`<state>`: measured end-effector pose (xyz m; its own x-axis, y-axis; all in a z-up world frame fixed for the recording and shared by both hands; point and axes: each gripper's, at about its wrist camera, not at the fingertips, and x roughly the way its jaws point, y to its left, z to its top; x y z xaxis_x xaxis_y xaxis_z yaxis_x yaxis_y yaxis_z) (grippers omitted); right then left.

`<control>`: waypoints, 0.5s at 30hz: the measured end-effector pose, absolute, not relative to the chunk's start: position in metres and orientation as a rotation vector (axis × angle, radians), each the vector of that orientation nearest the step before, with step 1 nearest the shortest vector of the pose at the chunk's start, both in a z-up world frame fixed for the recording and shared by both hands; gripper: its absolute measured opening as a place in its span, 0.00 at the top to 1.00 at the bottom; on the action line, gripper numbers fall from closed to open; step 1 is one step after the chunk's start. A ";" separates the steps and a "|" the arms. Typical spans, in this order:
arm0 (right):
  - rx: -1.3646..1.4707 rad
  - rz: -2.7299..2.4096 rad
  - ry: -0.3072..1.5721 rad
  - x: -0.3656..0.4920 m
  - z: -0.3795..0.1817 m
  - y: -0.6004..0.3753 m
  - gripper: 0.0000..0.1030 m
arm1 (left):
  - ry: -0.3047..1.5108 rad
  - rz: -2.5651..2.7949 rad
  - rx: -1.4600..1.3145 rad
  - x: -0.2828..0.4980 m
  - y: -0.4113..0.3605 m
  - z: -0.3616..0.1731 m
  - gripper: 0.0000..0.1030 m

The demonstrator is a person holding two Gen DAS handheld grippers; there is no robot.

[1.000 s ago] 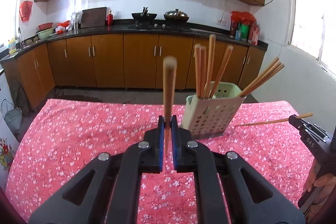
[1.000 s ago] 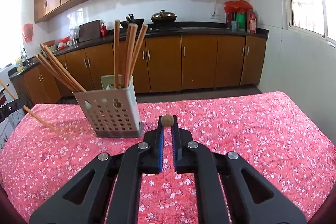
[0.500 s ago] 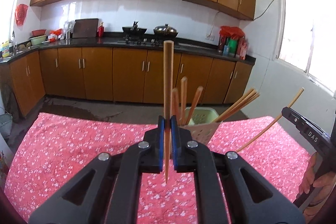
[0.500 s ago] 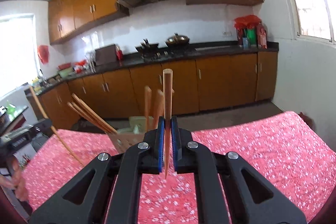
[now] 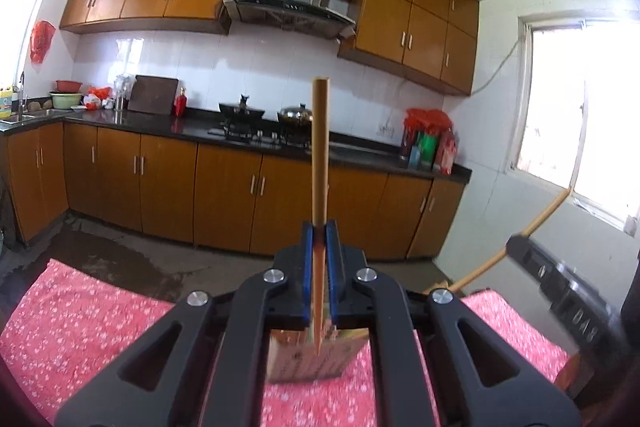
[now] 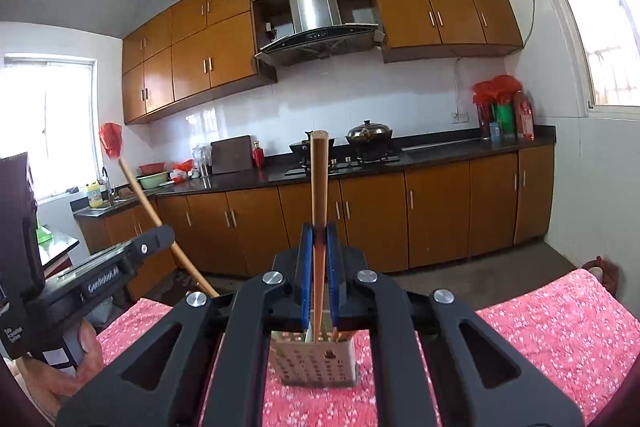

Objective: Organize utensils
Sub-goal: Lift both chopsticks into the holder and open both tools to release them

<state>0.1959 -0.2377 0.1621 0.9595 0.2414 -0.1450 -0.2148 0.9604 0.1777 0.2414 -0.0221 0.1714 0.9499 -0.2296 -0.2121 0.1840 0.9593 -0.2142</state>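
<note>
We see a red flowered cloth covering the surface. Behind it, brown cabinets run under a dark counter, with more cabinets above. A steel hood hangs over a stove carrying a wok and a lidded pot. A cutting board leans against white tiles, and red bags sit near the window.

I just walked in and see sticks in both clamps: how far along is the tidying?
Nearly there, it seems. Some chopsticks already stand in the perforated holder. In hand: the left gripper and the right gripper each clamp one chopstick upright above the holder. Left: lowering both in. Whether more lie on the red cloth cannot be seen.
</note>
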 end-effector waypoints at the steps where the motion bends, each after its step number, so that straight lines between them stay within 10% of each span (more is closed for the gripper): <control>1: 0.164 0.230 0.168 0.201 0.161 -0.237 0.93 | 0.224 -0.203 -0.193 0.246 -0.024 0.174 0.92; 15: 0.157 0.229 0.245 0.248 0.133 -0.229 0.93 | 0.233 -0.175 -0.180 0.307 -0.039 0.142 0.92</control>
